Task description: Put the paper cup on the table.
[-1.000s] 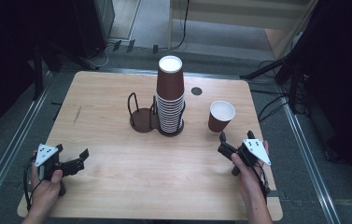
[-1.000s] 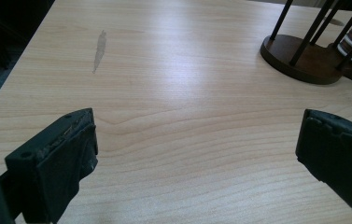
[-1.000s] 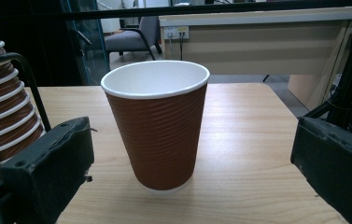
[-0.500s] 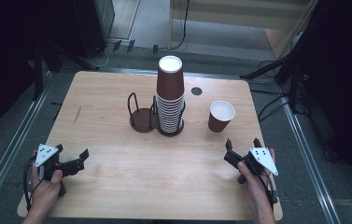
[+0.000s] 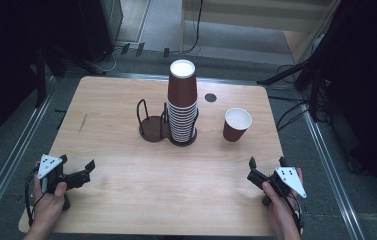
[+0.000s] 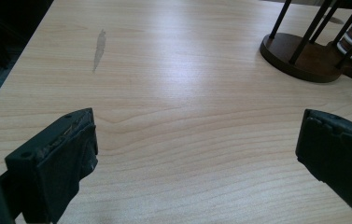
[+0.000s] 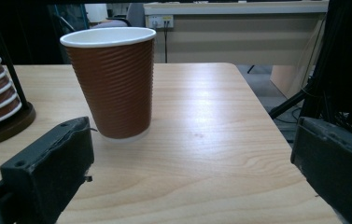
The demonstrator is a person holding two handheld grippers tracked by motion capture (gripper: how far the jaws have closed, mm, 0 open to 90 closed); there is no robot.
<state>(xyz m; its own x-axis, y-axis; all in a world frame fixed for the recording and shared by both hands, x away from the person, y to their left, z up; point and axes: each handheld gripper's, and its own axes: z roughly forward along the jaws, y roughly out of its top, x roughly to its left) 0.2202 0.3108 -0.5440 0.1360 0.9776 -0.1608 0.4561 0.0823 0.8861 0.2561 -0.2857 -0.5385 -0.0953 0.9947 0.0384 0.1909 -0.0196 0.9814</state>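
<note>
Resting on wood table (image 5: 126,115), both hand-held grippers w/ jaws apart, dark room.

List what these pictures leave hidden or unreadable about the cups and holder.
- Cup stack: high view too small to count cups; cut off by edges in both gripper views.
- Loose cup: its inside bottom is hidden by its own wall in the right gripper view.
- Holder: top cut off, left gripper view.

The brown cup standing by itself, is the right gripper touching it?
Apart. In the high view, bare table lies between the lone brown cup and the right gripper, whose jaws stand open and empty.
</note>
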